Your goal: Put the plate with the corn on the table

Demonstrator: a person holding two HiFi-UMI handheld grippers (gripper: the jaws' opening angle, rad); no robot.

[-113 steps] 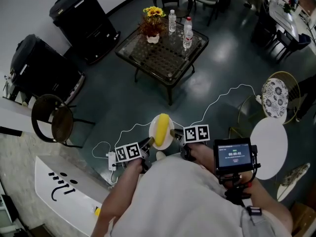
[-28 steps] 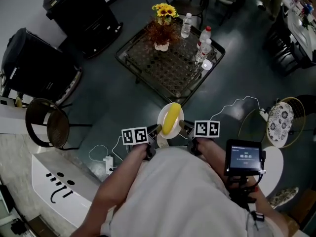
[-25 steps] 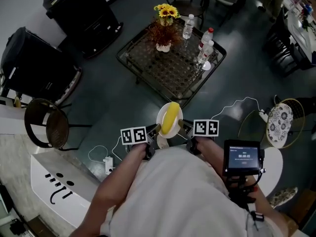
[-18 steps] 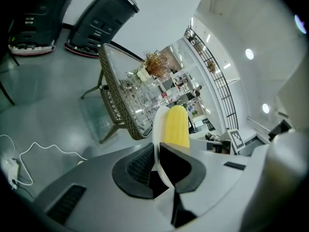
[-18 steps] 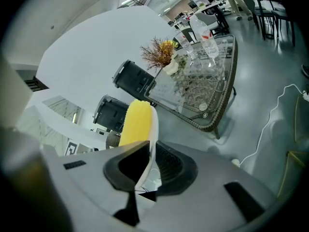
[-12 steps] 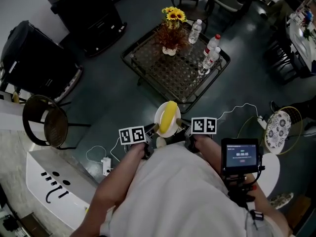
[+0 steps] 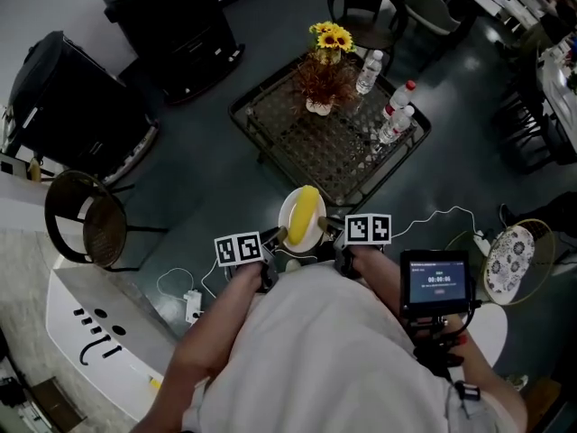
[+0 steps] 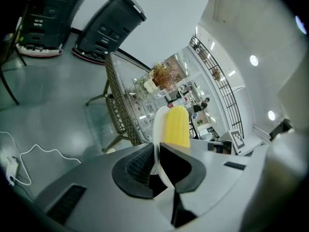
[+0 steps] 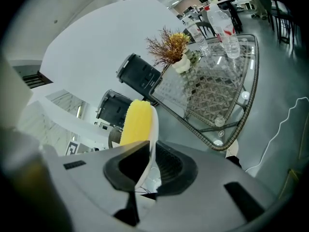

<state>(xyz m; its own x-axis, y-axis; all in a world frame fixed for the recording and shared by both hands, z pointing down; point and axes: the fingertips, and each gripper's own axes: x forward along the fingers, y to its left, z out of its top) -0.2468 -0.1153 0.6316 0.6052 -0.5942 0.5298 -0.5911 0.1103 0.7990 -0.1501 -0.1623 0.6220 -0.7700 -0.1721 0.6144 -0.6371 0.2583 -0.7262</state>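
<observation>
A white plate [image 7: 290,231] carrying a yellow corn cob [image 7: 304,214] hangs in the air just short of the glass-topped wicker table [image 7: 332,142]. My left gripper [image 7: 273,239] is shut on the plate's left rim and my right gripper [image 7: 330,235] is shut on its right rim. In the left gripper view the plate [image 8: 160,129] stands edge-on between the jaws with the corn [image 8: 176,127] beside it. The right gripper view shows the plate [image 9: 151,134] clamped likewise, the corn [image 9: 136,122] to its left and the table [image 9: 219,97] ahead.
On the table stand a sunflower pot [image 7: 325,72] and three water bottles [image 7: 395,120] along its far right side. Dark bins [image 7: 171,12] stand at the back left, a round chair [image 7: 86,225] at left, a white cable [image 7: 433,216] on the floor.
I have walked toward the table with the plate held in both grippers; the table's near corner now lies just beyond the plate. Both grips are unchanged.
</observation>
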